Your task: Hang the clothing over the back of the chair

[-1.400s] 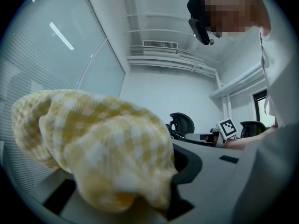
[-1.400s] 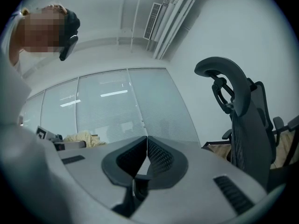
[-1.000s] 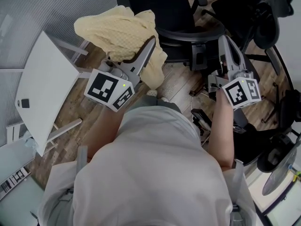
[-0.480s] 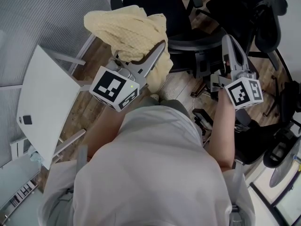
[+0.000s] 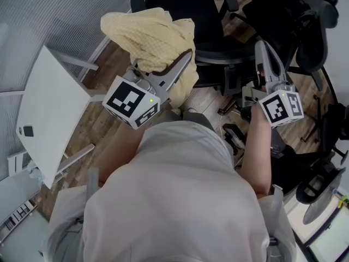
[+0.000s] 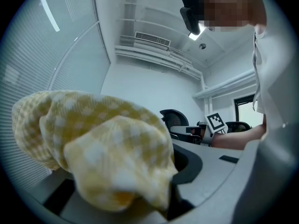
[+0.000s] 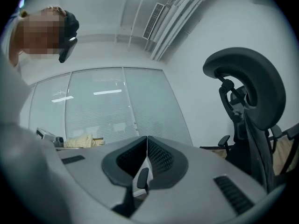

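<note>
A yellow checked garment [image 5: 148, 37] hangs bunched from my left gripper [image 5: 186, 56], which is shut on a fold of it. It is held above the floor, next to the seat of a black office chair [image 5: 188, 7]. In the left gripper view the garment [image 6: 103, 148] fills the jaws and hides their tips. My right gripper [image 5: 262, 47] is shut on nothing, to the right of that chair. Its closed jaws [image 7: 146, 146] point level toward a glass wall. A black chair with a curved headrest [image 7: 246, 90] stands at the right in the right gripper view.
A white table [image 5: 49, 108] stands at the left over the wooden floor. More black office chairs [image 5: 305, 26] crowd the upper right. Cables and a black device [image 5: 232, 135] lie on the floor by the person's feet. Frosted glass panels [image 5: 49, 15] close the upper left.
My left gripper has carried the yellow garment a little closer to the black chair. The right gripper shifted slightly and has stayed shut.
</note>
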`<action>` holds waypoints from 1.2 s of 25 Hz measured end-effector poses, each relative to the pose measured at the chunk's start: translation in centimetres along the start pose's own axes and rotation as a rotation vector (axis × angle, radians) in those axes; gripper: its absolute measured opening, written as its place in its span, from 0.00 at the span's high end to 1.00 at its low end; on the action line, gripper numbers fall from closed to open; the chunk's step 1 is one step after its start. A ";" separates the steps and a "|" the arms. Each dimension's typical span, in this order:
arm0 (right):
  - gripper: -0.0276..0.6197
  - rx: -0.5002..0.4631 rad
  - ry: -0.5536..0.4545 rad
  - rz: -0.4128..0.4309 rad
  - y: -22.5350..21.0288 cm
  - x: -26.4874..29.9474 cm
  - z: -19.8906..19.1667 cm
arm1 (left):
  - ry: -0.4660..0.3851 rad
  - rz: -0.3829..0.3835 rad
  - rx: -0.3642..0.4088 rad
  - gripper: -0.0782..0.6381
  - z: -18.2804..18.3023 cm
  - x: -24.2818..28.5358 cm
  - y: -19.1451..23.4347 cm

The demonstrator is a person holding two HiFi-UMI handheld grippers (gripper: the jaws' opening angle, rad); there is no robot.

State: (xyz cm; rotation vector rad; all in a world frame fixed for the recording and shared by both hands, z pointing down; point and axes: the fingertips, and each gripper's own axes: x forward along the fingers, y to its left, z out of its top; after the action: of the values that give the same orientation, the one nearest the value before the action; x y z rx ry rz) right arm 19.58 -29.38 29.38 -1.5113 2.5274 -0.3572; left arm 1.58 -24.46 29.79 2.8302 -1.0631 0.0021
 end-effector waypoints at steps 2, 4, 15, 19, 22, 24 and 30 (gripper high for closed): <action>0.92 0.002 0.007 0.017 -0.1 0.2 0.1 | 0.005 0.011 0.004 0.75 0.0 0.0 -0.2; 0.92 -0.001 0.010 0.033 -0.1 0.4 0.2 | 0.014 0.025 0.016 0.75 -0.1 0.0 -0.4; 0.92 -0.003 -0.007 0.072 -0.4 0.4 0.4 | 0.016 -0.009 0.037 0.75 0.0 -0.6 -1.7; 0.92 -0.004 -0.007 0.080 -0.4 0.0 0.4 | 0.028 -0.116 0.059 0.75 -0.3 -0.6 -3.4; 0.92 -0.006 -0.008 0.080 -0.5 -0.4 0.6 | 0.042 -0.201 0.081 0.75 -0.5 -0.7 -5.2; 0.92 -0.007 -0.012 0.079 -0.6 -0.6 0.8 | 0.043 -0.266 0.072 0.75 -0.5 -0.6 -6.5; 0.92 -0.008 -0.023 0.075 -0.9 -1.2 1.2 | 0.072 -0.524 0.028 0.75 -0.3 -0.4 -11.7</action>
State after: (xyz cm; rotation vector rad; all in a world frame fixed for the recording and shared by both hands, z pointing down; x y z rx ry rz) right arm 21.23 -28.89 28.49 -1.4098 2.5625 -0.3181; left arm 8.99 -15.45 28.75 3.0134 -0.2873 0.0708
